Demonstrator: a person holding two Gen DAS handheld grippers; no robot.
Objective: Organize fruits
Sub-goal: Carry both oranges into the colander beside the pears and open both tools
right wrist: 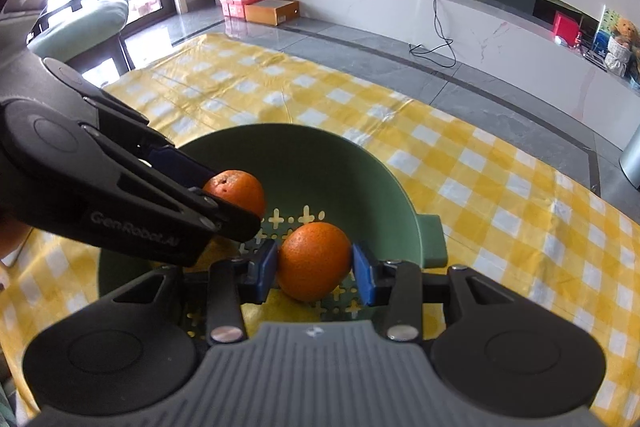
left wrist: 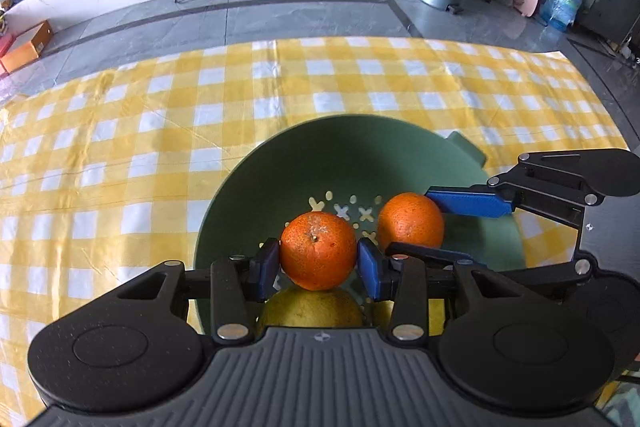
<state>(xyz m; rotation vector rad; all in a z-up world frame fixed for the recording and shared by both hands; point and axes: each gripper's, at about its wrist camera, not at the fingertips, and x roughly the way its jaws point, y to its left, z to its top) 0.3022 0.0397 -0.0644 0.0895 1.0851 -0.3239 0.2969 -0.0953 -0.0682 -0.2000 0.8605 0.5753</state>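
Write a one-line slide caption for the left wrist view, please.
Left tongs hold an orange over a green colander; right tongs bring a second orange.

Left gripper (left wrist: 318,259) angled down, jaws clamped, right gripper (right wrist: 314,263) likewise

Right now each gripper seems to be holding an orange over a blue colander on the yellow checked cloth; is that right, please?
Not quite: the colander is green, not blue, as both wrist views show. The left gripper and the right gripper do each hold an orange above it.
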